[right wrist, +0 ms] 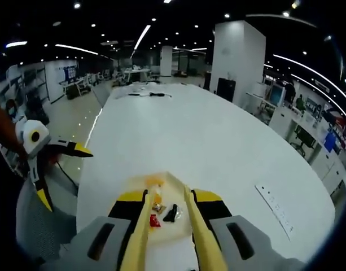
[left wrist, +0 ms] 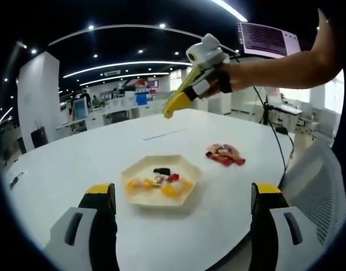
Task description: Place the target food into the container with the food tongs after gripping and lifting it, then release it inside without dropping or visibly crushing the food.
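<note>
A pale hexagonal container [left wrist: 140,169] sits on the white table and holds several wrapped sweets, yellow, red and black. To its right, a small heap of red-wrapped food [left wrist: 224,154] lies on the table. My left gripper [left wrist: 184,191] hangs wide open above the container's near side, holding nothing. Held by a hand high over the table's far side, my right gripper [left wrist: 200,76] is shut on yellow food tongs [left wrist: 177,101] that point down. In the right gripper view, the tongs [right wrist: 140,226] frame the container [right wrist: 164,182] between their arms, with the right gripper [right wrist: 168,199] around them. The left gripper [right wrist: 62,174] shows at the left.
The round white table [left wrist: 71,169] has wide bare room around the container. A thin white strip [right wrist: 277,210] lies on it, and small dark items [right wrist: 145,94] sit at its far end. A cable [left wrist: 280,144] hangs at the right edge, near a monitor [left wrist: 268,39].
</note>
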A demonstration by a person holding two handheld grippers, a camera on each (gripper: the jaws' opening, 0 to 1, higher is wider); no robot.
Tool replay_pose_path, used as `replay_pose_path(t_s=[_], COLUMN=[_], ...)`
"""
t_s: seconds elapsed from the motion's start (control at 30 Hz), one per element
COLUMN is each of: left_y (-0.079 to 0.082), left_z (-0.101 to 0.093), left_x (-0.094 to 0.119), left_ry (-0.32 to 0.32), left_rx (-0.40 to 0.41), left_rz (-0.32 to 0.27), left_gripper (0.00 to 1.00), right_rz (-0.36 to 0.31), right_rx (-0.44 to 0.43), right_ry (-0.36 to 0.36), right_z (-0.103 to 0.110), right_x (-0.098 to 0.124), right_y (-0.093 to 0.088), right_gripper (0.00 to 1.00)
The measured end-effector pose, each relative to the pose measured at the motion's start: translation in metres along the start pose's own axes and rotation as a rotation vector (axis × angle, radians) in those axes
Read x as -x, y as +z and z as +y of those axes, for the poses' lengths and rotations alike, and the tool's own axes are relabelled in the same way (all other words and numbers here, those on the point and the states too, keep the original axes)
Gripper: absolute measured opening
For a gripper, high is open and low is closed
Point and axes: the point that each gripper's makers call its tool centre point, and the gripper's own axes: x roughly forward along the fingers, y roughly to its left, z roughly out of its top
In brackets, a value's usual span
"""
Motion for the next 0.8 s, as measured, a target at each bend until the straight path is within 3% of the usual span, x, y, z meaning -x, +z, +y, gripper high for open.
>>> replay_pose_path(t_s=[0.53,0.8], left_y=[-0.001,-0.002], left_z=[-0.002,-0.003], left_x=[0.0,-0.001], left_ry=[-0.011,-0.013], left_rx=[-0.002,-0.004], left_rz=[0.007,0.013], left_gripper=[0.95,0.95], right_rz=[0.014,0.008], right_rx=[-0.013,-0.032], right_ry=[-0.037,-0.083], right_z=[-0.011,-0.02], right_x=[0.037,0.062], right_y=[-0.028,-0.054], right_gripper=[0.3,0.29])
